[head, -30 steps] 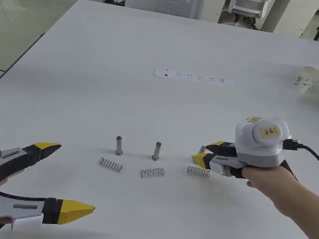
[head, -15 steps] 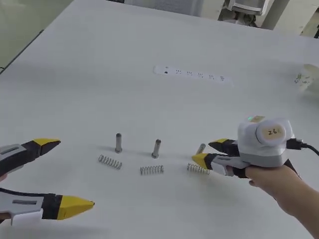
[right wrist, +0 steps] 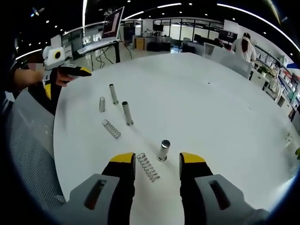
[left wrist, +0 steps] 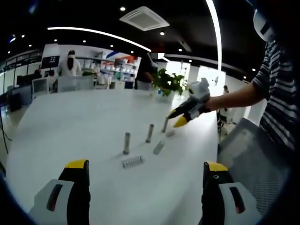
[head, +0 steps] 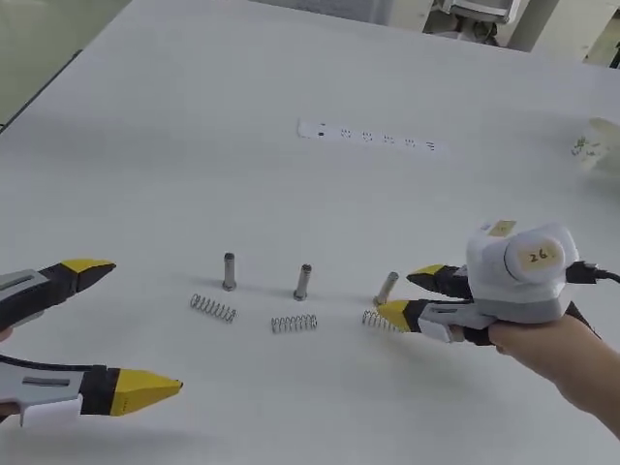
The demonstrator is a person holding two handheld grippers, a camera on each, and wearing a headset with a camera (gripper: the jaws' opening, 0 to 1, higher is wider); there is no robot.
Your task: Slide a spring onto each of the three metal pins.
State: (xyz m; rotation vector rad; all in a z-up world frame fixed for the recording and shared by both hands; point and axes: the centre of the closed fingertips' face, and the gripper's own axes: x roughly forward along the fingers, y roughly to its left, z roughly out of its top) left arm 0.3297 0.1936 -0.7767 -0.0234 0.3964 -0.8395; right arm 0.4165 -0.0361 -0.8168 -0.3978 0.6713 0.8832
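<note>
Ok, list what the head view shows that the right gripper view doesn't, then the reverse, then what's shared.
Head view: the hand holding the right gripper, and the sockets of the power strip. Right gripper view: the room behind, with a laptop and a person. Shared: three bare pins, three springs lying loose on the table, the open left gripper.

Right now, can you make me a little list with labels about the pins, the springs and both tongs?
pins: three, standing: left pin, middle pin, right pin
springs: three, lying on the table, one in front of each pin: left spring, middle spring, right spring
springs on pins: none yet
left tongs: open, empty, away from the parts
right tongs: open, empty, tips close to the right pin and right spring
farther back: power strip
</note>
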